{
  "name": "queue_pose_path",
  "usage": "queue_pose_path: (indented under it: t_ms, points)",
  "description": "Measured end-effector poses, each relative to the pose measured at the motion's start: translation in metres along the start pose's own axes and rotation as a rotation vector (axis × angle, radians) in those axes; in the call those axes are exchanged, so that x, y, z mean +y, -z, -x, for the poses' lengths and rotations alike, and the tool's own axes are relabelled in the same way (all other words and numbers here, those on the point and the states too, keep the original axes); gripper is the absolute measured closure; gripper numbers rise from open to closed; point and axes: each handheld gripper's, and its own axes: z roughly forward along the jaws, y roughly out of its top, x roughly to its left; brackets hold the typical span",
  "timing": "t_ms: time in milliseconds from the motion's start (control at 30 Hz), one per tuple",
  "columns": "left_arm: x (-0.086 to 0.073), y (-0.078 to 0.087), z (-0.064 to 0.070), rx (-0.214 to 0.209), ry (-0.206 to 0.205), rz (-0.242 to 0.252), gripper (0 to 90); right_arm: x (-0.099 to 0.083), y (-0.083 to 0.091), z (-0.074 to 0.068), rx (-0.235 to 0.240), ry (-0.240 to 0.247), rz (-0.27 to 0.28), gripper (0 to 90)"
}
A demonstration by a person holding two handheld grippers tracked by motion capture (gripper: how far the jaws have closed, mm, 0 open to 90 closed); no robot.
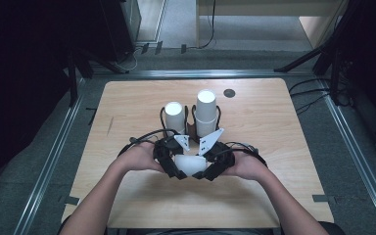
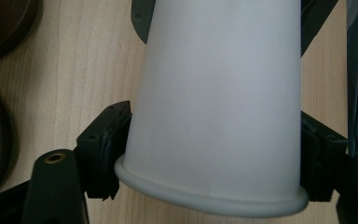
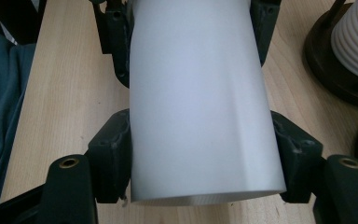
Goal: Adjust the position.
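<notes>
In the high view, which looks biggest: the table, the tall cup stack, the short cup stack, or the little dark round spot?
1. Table
2. Tall cup stack
3. Short cup stack
4. Dark round spot

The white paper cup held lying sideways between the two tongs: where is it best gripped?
Across its side wall, one jaw each side, as both tongs do now. The white cup is a tapered tube: the left tongs clamp near the rolled rim, the right tongs near the narrow base, each coming end-on.

Two white cup stacks (image 1: 197, 113) in dark holders stand mid-table (image 1: 274, 147).
</notes>
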Motion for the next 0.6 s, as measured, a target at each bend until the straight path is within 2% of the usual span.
queue_pose_path:
  t_ms: [100,167,200,333,433,500,567,600]
  points:
    - [-0.001,0.003,-0.001,-0.002,-0.001,0.042,20.5,0.0,0.003,0.001,0.004,-0.006,0.016,33.6]
    - [-0.001,0.005,-0.001,0.033,0.005,0.062,11.2,0.0,0.006,0.002,0.001,-0.008,0.03,33.6]
    - [-0.002,0.006,-0.002,0.045,0.014,0.071,10.4,0.0,0.008,0.002,-0.002,-0.006,0.034,33.6]
    - [-0.006,0.01,-0.004,0.056,0.035,0.122,9.2,-0.002,0.014,0.004,-0.022,-0.01,0.048,33.6]
    - [-0.008,0.012,-0.003,0.056,0.036,0.148,9.2,-0.003,0.016,0.004,-0.03,-0.016,0.054,33.5]
    - [-0.01,0.014,-0.003,0.069,0.029,0.165,9.2,-0.003,0.019,0.005,-0.032,-0.017,0.065,33.5]
    - [-0.012,0.014,-0.003,0.102,0.032,0.185,9.1,-0.004,0.021,0.006,-0.037,-0.022,0.072,33.4]
    - [-0.013,0.015,-0.003,0.098,0.033,0.186,9.2,-0.004,0.022,0.006,-0.039,-0.025,0.073,33.4]
